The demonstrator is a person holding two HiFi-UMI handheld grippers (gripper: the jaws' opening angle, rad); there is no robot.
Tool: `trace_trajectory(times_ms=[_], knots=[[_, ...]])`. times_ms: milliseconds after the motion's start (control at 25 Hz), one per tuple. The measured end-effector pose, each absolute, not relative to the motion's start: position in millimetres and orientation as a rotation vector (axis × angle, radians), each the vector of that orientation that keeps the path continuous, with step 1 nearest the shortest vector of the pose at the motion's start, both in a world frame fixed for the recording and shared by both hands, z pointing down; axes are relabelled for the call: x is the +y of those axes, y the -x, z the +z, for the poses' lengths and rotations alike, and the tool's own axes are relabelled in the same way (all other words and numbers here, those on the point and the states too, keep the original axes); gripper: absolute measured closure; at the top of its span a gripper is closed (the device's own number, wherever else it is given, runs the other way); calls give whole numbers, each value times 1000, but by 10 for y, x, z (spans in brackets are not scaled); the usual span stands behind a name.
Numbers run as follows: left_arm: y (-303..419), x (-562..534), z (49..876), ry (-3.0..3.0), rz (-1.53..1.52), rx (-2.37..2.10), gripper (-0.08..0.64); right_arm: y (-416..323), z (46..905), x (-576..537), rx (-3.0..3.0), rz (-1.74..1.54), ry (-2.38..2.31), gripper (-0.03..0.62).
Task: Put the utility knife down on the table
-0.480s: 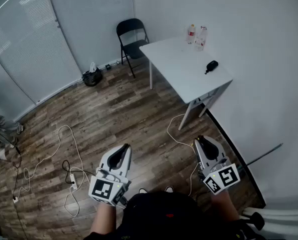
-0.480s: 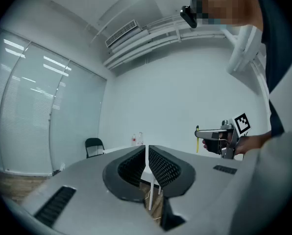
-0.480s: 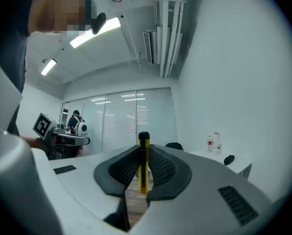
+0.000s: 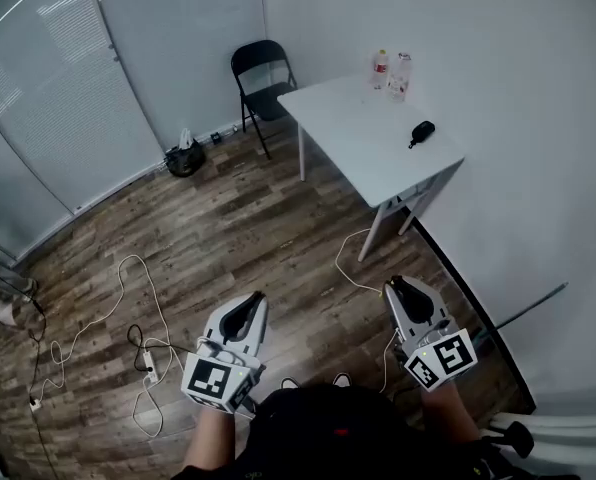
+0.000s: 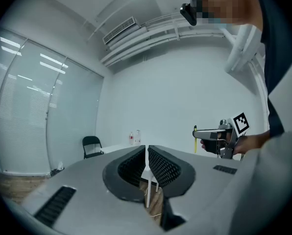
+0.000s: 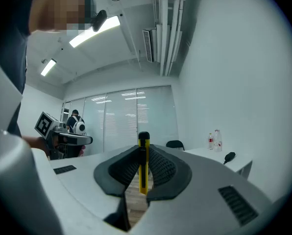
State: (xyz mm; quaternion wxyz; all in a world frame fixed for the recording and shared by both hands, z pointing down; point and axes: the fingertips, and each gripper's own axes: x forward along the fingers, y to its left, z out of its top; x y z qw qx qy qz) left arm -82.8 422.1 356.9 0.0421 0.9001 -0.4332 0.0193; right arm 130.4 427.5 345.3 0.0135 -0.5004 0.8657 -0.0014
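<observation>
A yellow utility knife (image 6: 143, 169) stands upright between the pads of my right gripper (image 6: 144, 156), which is shut on it. In the head view the right gripper (image 4: 406, 290) hovers over the wooden floor, well short of the white table (image 4: 355, 144); the knife is hidden there. From the left gripper view the knife (image 5: 195, 139) shows as a thin yellow strip in the right gripper (image 5: 215, 136). My left gripper (image 5: 146, 153) is shut with nothing in it and hangs over the floor at the lower left (image 4: 246, 312).
Two bottles (image 4: 390, 72) and a small black object (image 4: 422, 130) sit on the table. A black folding chair (image 4: 262, 76) stands behind it and a dark bag (image 4: 185, 155) by the glass wall. White cables (image 4: 138, 298) and a power strip lie on the floor.
Both grippers have shifted slightly up and forward in the head view. The knife stays clamped in the right gripper.
</observation>
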Motion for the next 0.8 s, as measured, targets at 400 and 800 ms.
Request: trace_trajectory(times_ms=[400, 800], knots=[[974, 4161, 3656, -2773, 68, -1310, 522, -1020, 3492, 4196, 2739, -17, 1470, 526], [1634, 4043, 3881, -2713, 65, -1287, 522, -311, 3719, 4072, 2759, -102, 1456, 526]])
